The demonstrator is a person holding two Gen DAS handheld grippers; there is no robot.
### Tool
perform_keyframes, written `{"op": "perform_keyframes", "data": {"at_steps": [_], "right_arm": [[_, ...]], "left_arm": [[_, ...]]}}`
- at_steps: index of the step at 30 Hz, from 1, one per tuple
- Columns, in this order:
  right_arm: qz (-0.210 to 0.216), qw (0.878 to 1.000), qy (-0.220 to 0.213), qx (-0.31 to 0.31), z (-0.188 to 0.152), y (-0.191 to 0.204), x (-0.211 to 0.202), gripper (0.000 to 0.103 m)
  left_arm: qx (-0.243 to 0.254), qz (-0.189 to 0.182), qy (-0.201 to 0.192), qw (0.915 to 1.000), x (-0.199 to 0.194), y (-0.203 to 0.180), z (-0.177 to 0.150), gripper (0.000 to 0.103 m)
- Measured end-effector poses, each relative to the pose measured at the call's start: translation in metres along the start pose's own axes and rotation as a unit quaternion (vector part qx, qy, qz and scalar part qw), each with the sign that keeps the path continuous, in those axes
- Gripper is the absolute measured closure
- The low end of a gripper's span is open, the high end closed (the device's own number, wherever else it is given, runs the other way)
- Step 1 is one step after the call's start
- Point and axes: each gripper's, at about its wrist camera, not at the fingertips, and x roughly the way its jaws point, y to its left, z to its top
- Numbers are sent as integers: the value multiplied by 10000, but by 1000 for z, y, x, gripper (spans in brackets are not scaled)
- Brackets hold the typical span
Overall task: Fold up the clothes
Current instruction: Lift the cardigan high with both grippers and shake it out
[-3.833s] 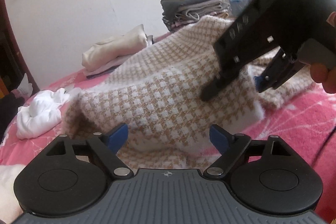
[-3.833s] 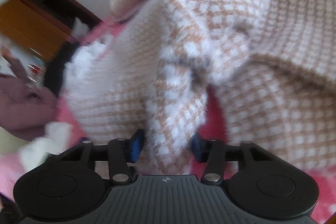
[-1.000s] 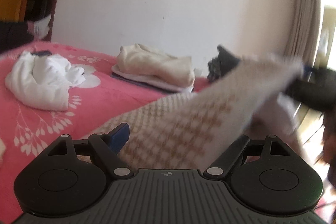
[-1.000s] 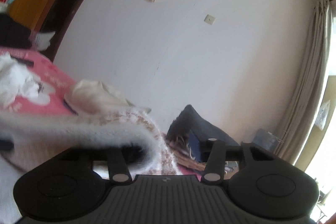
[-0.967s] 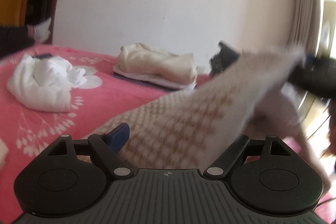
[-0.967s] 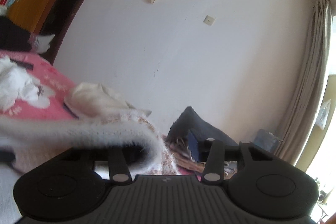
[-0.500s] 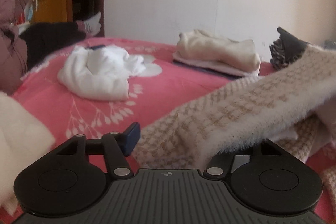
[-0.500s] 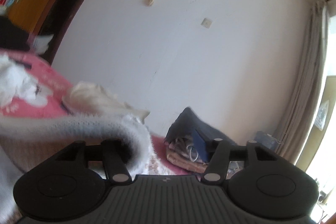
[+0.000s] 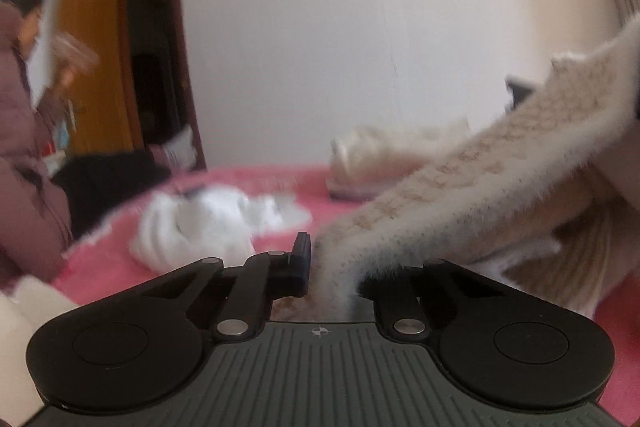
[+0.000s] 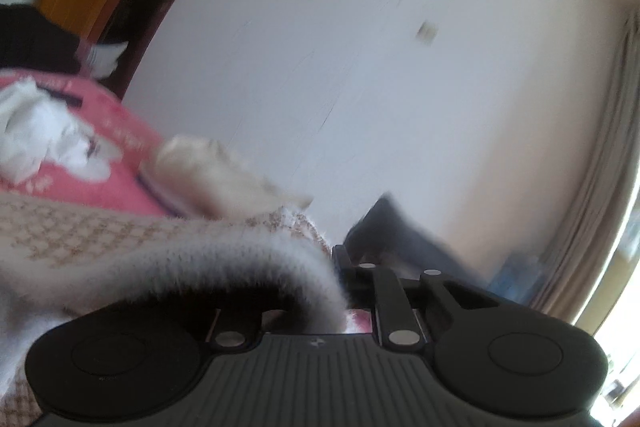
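A fuzzy beige-and-white checked sweater (image 9: 472,179) is lifted off the pink bed (image 9: 100,259) and stretched between my two grippers. My left gripper (image 9: 334,269) is shut on one edge of it; the fabric runs up and to the right out of the left wrist view. In the right wrist view the same sweater (image 10: 120,243) comes in from the left and curls down into my right gripper (image 10: 332,279), which is shut on it. The right gripper's left finger is hidden under the knit.
A crumpled white garment (image 9: 208,223) lies on the bed, with a folded cream stack (image 9: 384,155) behind it near the wall. A dark folded pile (image 10: 400,227) sits further right. A person in a mauve jacket (image 9: 24,131) stands at the left by a wooden door (image 9: 92,75).
Both grippers have lifted and swung with the sweater held taut between them. The left gripper's jaws have closed tighter on the fabric. The left view has turned left, bringing the door and person in.
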Motion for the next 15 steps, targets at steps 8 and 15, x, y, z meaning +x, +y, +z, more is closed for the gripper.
{"op": "perform_keyframes", "data": {"at_steps": [8, 15], "right_arm": [[-306, 9945, -962, 279, 67, -62, -73, 92], [-509, 9755, -1942, 900, 125, -129, -155, 92]], "left_arm": [[-104, 67, -1246, 9921, -81, 18, 78, 90], [132, 271, -2519, 9673, -156, 47, 173, 90]]}}
